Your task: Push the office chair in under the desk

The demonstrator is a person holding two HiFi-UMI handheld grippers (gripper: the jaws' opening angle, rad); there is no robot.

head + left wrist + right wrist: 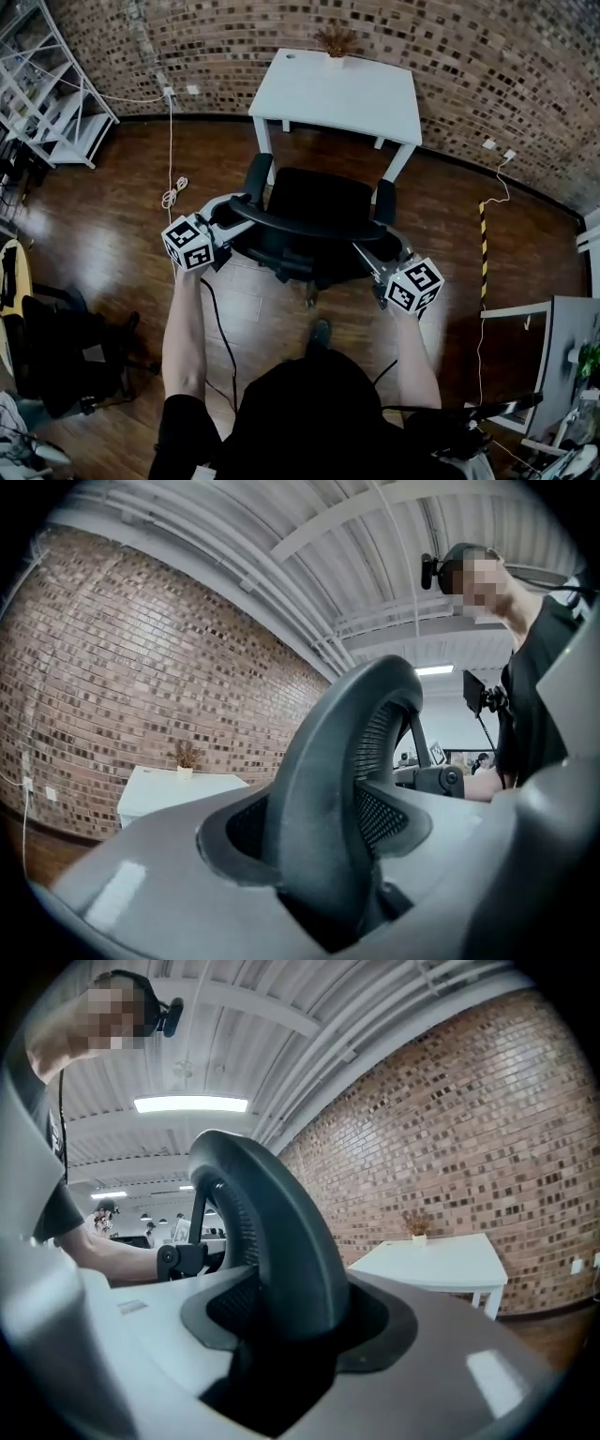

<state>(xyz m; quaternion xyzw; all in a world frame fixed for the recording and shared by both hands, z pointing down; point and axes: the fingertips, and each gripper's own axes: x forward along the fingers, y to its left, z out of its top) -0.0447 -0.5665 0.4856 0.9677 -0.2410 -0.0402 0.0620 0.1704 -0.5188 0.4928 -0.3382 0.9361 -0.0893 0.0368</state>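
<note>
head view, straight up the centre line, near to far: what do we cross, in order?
person → office chair → white desk → potted plant → brick wall

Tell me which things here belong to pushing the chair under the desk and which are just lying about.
In the job: office chair, white desk, left gripper and right gripper, both clamped on its back.
Just about: potted plant, shelf rack, floor cable.
</note>
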